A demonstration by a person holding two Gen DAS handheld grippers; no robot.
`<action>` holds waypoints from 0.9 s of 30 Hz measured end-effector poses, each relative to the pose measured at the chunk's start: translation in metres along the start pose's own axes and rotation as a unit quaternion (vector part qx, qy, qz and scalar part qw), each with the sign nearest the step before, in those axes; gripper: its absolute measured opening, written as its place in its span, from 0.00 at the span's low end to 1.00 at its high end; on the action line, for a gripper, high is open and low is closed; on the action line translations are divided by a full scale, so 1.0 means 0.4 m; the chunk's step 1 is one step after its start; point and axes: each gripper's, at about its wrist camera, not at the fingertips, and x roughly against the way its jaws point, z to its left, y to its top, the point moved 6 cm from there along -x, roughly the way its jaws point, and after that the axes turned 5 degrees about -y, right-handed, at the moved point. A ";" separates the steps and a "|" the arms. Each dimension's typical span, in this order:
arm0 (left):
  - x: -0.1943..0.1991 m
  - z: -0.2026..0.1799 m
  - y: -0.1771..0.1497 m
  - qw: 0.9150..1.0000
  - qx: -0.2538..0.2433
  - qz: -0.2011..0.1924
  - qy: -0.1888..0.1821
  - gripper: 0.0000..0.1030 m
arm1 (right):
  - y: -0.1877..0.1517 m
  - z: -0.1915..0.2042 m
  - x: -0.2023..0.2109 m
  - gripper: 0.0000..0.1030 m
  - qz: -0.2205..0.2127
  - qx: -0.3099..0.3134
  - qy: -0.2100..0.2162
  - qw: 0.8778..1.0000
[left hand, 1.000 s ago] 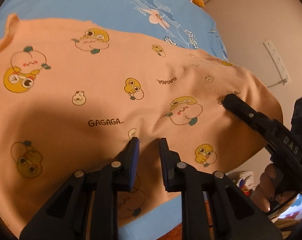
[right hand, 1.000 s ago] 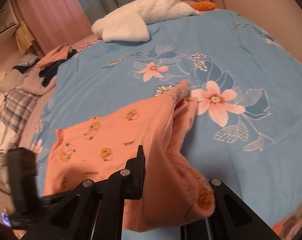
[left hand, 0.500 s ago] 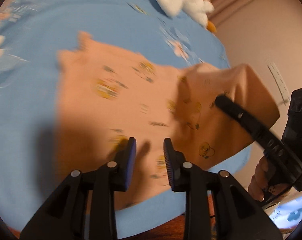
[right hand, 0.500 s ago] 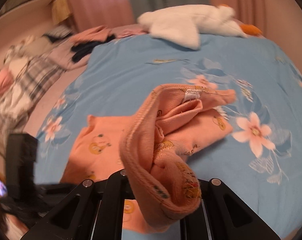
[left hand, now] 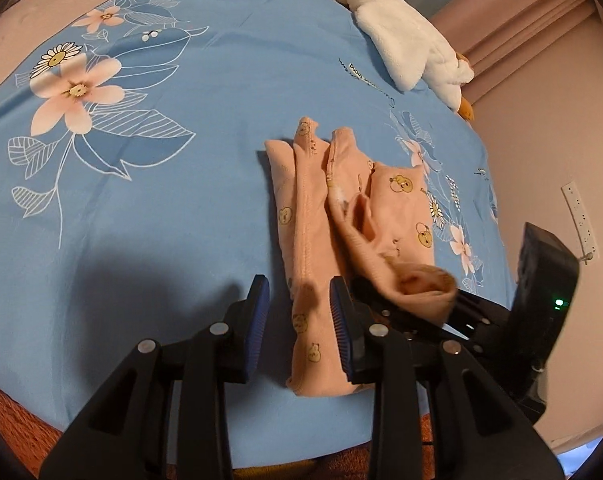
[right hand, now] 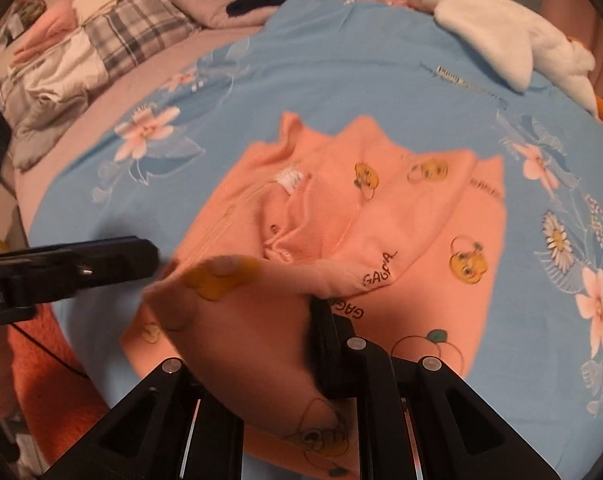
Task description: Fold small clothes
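Peach cotton baby garment printed with yellow cartoon ducks (right hand: 381,216) is pinched at one edge in the right gripper (right hand: 285,344), draped over its fingers. The left gripper (left hand: 299,312) hovers above, jaws opening, empty. It lies partly folded on a blue floral bedsheet (left hand: 181,200), near a white plush goose (left hand: 405,40).

Floral blue bedspread (left hand: 205,92) (pink walls (left hand: 541,140))

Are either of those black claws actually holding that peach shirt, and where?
The right gripper pinches a folded edge of the peach garment. The left gripper holds nothing; its jaws are opening over the cloth.
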 end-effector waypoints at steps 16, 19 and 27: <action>0.021 -0.069 0.041 0.997 -0.018 0.005 -0.079 0.51 | -0.036 -0.068 0.133 0.62 -0.013 -0.060 0.079 0.995; 0.010 -0.091 0.038 0.995 -0.023 0.023 -0.098 0.55 | -0.037 -0.106 0.154 0.63 -0.020 -0.072 0.060 0.995; -0.026 -0.121 0.030 0.991 -0.040 0.056 -0.115 0.65 | -0.045 -0.199 0.181 0.64 -0.043 -0.123 0.042 0.991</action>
